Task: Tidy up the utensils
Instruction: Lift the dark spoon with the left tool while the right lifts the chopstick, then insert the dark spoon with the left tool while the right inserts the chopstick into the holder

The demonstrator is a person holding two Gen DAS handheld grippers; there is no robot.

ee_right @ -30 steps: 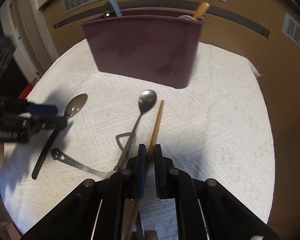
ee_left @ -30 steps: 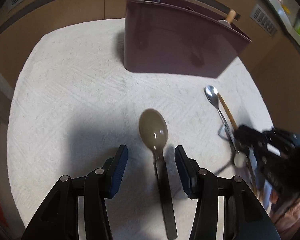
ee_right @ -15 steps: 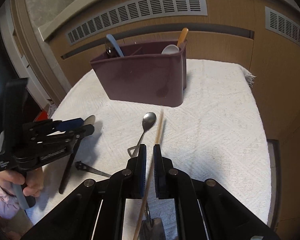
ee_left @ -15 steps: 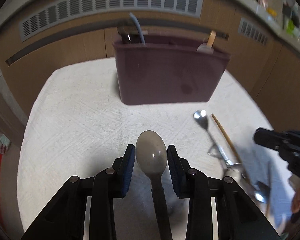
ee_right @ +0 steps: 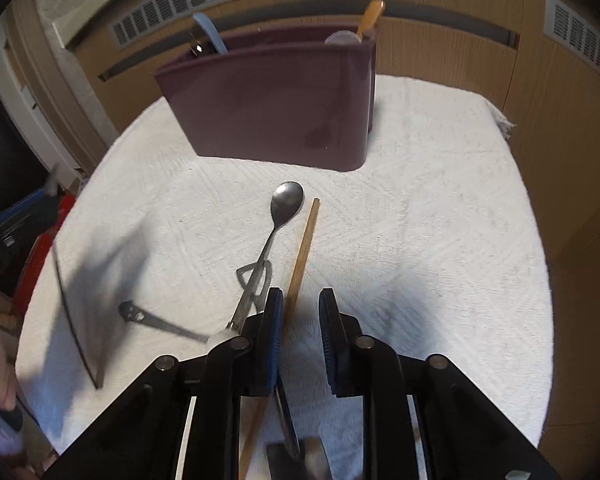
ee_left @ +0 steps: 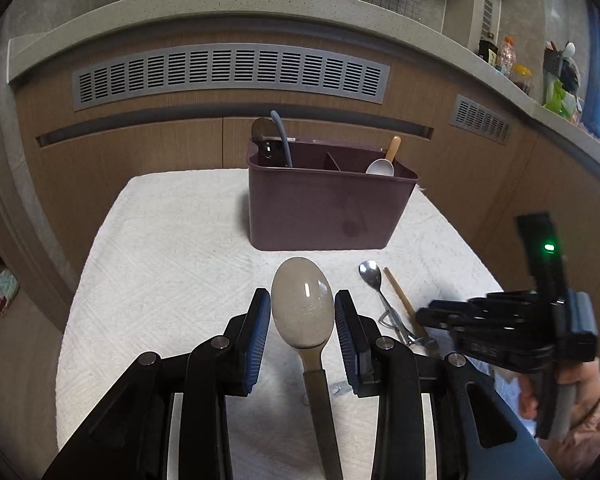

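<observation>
Spoon (ee_left: pixel 302 307) of grey-brown plastic now sits between the left tongs (ee_left: pixel 302 336), pinched by the handle and lifted off the white cloth (ee_left: pixel 172 280) where it lay flat a second ago. Bowl forward, it points toward the maroon caddy (ee_left: pixel 328 216), which has come level into view as the hand rose and tipped up. That marks the pick-up as done; what remains for this spoon, I judge, is carrying it over the rim and choosing a compartment, the left one already holding a blue-handled utensil (ee_left: pixel 281 132) and the right one a white scoop (ee_left: pixel 381 166).

On the other side, the right tongs (ee_right: pixel 300 312) are spreading, having been pressed on the wooden chopstick (ee_right: pixel 303 256) a second ago. The stick lies along the inner face of the left pad with a clear gap to the other pad, so it looks released onto the cloth, just beside the steel spoon (ee_right: pixel 282 208). A flat metal opener (ee_right: pixel 156 322) lies to the left. These pieces are not yet sorted.
</observation>
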